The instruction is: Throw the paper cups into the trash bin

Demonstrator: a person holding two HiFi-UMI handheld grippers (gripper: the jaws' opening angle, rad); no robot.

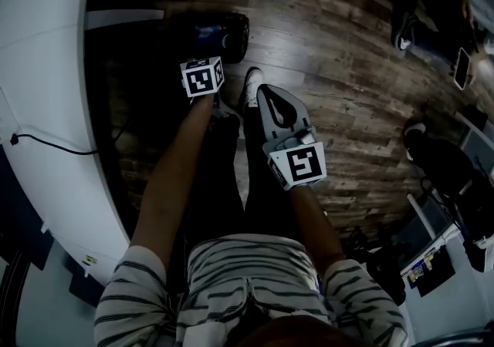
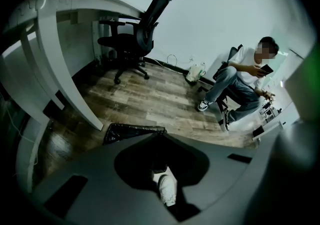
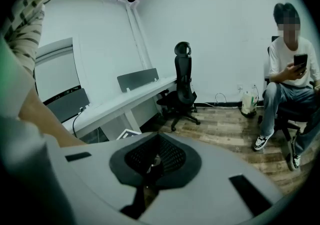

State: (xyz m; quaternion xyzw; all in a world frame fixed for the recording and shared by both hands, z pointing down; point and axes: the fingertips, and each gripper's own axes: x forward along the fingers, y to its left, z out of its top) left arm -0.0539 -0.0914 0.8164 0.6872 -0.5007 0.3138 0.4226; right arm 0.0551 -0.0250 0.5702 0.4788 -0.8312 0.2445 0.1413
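You're standing on a wooden floor (image 1: 324, 52); what looks like a black-bagged trash bin (image 1: 224, 33) sits beside the white desk (image 1: 46, 68).

Arms lowered, left gripper (image 2: 159, 138), right gripper (image 3: 158, 135), jaws together, empty

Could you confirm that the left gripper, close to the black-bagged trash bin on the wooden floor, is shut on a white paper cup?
Not quite: the left gripper is shut near the black-bagged trash bin on the wooden floor, but on nothing. The left gripper view shows its jaws together with no cup between them.
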